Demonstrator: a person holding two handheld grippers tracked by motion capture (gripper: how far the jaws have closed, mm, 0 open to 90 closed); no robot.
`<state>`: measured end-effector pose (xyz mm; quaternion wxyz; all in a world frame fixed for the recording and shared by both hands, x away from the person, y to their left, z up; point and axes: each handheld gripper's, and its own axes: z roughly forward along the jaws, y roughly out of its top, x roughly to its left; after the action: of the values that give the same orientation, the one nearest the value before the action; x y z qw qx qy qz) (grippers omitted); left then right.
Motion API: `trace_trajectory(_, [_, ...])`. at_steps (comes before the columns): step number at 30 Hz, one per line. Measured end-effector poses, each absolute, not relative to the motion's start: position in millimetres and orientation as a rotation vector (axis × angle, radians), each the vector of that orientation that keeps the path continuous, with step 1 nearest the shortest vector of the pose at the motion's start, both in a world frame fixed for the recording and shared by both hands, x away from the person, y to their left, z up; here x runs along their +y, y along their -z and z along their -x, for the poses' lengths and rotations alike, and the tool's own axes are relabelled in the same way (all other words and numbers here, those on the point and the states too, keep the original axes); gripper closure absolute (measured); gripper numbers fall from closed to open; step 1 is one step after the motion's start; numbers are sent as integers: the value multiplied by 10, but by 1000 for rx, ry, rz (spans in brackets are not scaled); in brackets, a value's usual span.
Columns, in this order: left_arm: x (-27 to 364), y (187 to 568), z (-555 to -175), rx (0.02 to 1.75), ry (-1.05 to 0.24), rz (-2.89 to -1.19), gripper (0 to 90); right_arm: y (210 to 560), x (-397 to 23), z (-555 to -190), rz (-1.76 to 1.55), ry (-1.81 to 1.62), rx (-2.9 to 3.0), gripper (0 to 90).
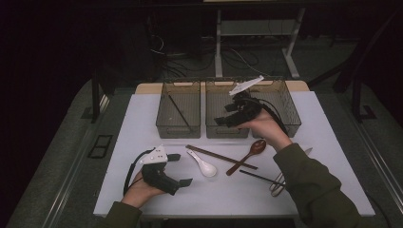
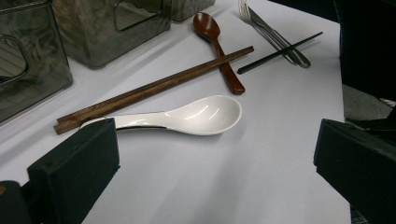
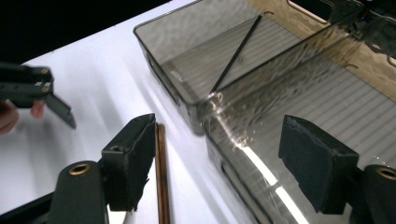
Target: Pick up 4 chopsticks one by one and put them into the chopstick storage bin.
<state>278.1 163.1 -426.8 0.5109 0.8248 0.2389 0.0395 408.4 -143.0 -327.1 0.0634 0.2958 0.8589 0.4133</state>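
The right gripper [image 1: 233, 114] is up in the middle of the high view, over the front edge of the middle bin [image 1: 227, 111]. Its jaws are wide apart and nothing is between them. In the right gripper view the two black jaws stand far from each other, one over the white table [image 3: 93, 84] and one over the see-through wall of the middle bin [image 3: 299, 107].

A black chopstick [image 3: 236, 56] lies slanted in the left bin [image 3: 196, 51], at the top of that view. A pair of brown chopsticks [image 3: 161, 177] lies on the table near the bottom, just beside the left jaw.

The left gripper [image 1: 177, 169] is low in the high view, left of the middle. Its jaws are open too, and empty. In the left gripper view a white soup spoon [image 2: 187, 116] lies in the middle, between the jaws but not touched by them. The brown chopsticks [image 2: 154, 88] lie just behind it. A brown wooden spoon [image 2: 219, 51] crosses them at the top. A second black chopstick [image 2: 280, 52] and a metal fork [image 2: 275, 35] lie at the upper right.
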Motion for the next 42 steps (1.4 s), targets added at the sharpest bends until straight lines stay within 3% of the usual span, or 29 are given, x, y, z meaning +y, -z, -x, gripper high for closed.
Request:
trace_trajectory(7, [1628,4273,-2781,584,-108,-1985,0,3313,-1692,-3903,-855,-1241,2601,242])
trace_trajectory(20, [1613,4285,-2782,592,-119,-1987,0,3456,-2114,-3577,-803,-1110,2645,113])
trace_trajectory(31, [1615,4283,-2782,589,-128,-1988,0,3553,-2339,-3308,-729,-944,2738,128])
trace_trajectory(42, [1609,4291,-2783,594,-124,-1994,0,3700,-2676,-3107,-811,-1008,2711,148])
